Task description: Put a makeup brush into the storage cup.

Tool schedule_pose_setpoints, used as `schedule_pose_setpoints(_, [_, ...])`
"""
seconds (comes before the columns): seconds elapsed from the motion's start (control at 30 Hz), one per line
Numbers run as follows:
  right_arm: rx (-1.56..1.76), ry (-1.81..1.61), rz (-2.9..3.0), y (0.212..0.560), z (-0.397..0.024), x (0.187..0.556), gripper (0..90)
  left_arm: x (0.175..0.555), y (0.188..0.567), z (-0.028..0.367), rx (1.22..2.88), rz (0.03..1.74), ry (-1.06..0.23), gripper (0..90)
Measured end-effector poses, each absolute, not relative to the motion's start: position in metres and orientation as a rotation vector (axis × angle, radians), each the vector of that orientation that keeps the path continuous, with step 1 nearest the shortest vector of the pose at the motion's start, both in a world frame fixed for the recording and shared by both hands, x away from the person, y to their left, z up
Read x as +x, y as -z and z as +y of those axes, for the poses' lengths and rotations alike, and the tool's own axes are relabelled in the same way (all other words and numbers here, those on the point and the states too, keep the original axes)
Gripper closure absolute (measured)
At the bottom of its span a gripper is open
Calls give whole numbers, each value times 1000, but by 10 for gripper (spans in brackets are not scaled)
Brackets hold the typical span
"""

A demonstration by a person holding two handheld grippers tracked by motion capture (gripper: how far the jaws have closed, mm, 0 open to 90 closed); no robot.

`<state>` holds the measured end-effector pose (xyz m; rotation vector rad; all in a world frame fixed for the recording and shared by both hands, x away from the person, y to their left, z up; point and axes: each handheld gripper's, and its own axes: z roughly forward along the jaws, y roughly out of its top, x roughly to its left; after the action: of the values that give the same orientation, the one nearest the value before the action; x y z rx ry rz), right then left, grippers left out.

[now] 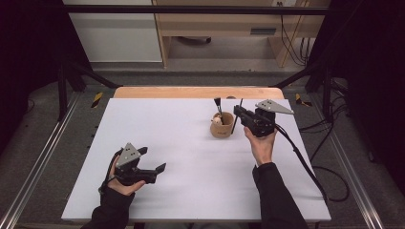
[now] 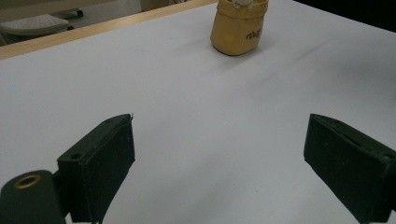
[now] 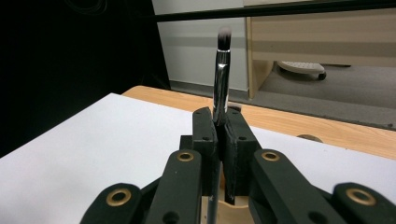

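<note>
A tan cup (image 1: 222,128) stands on the white table (image 1: 191,162) at the back right, with a black brush (image 1: 218,106) and something pale upright in it. My right gripper (image 1: 237,113) is just right of the cup, shut on a thin makeup brush (image 1: 237,119) held upright. In the right gripper view the brush (image 3: 222,70) rises bristles-up from between the closed jaws of the right gripper (image 3: 220,114), and the cup's rim (image 3: 233,211) lies below them. My left gripper (image 1: 153,159) rests near the front left, open and holding nothing. In its view the left gripper (image 2: 220,122) faces the cup (image 2: 238,32).
A wooden strip (image 1: 198,92) runs along the table's far edge. Black frame posts (image 1: 62,81) stand at both sides. The right gripper's cable (image 1: 305,167) trails over the table's right side. Wide bare tabletop lies between the two hands.
</note>
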<state>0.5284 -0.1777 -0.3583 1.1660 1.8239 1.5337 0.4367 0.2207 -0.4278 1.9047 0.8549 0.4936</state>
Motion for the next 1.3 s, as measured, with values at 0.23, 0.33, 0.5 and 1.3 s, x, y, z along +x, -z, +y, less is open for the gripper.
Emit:
schedule_pose_setpoints(0.23, [1166,-1521,1810,354,-172,541,850,437,428,221,1908,851,-492,80])
schedule_pose_setpoints(0.33, [1172,-1517,1806,354,-171,545,850,437,428,221,1907,851,-491,80])
schedule_pose_setpoints(0.5, [1180,-1505,1793,353,-168,553,850,437,428,221,1906,848,-489,80])
schedule_pose_setpoints(1.3, [1216,-1455,1741,361,-164,579,850,437,428,217,1911,837,-483,82])
